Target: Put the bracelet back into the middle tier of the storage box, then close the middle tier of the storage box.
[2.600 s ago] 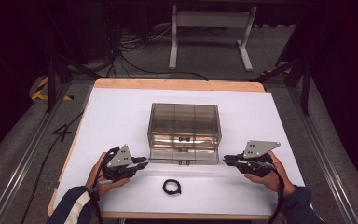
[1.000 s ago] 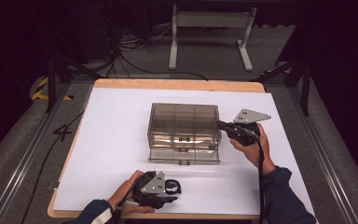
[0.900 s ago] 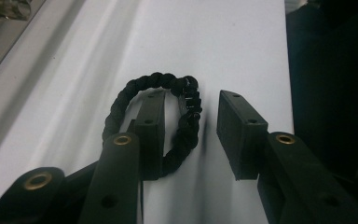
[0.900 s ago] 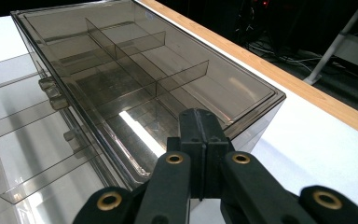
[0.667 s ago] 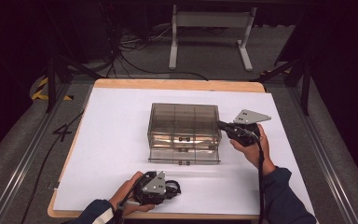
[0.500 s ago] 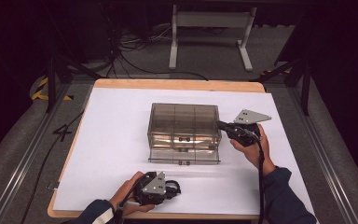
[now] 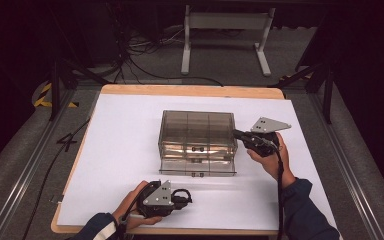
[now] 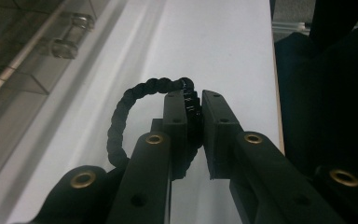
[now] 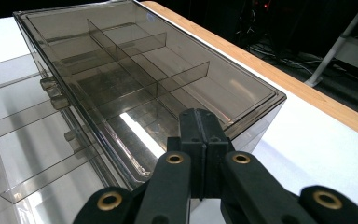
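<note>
Hair tie (image 8: 135,100): your left hand-held gripper (image 8: 193,100) is pinching it; keep lifting gently while the closed right hand-held gripper (image 9: 200,122) is steadying the drawer box (image 9: 135,79).

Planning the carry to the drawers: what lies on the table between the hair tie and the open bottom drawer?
Nothing: in the high view only bare white table separates the hair tie from the drawer.
</note>
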Motion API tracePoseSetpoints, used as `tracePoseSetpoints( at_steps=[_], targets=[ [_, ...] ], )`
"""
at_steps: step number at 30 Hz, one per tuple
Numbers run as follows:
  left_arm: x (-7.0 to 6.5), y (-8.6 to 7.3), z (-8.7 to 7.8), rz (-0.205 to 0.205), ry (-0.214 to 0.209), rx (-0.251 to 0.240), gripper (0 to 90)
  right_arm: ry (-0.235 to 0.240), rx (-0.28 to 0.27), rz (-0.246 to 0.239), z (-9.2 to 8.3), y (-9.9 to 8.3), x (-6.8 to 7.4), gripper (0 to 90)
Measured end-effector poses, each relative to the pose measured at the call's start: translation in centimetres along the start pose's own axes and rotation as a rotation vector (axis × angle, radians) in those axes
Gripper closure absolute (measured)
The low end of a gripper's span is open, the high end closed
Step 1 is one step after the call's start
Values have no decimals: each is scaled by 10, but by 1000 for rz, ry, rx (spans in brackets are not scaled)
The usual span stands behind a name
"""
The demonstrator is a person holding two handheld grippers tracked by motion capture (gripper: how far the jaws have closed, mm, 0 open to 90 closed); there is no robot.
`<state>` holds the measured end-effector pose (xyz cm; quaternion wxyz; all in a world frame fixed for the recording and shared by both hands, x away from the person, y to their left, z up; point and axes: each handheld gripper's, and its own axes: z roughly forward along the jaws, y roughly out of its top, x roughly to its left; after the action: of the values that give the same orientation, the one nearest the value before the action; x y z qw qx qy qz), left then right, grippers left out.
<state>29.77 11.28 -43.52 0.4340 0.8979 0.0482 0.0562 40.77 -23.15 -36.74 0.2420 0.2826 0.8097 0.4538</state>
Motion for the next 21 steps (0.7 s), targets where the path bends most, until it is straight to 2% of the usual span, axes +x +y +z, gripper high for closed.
tracePoseSetpoints(
  at_steps=[14,21],
  targets=[
    [8,7,-20,-13,49,-70,809,1,1,0,0,0,0,900],
    [12,13,-30,-2,82,-93,809,2,0,1,0,0,0,900]
  ],
)
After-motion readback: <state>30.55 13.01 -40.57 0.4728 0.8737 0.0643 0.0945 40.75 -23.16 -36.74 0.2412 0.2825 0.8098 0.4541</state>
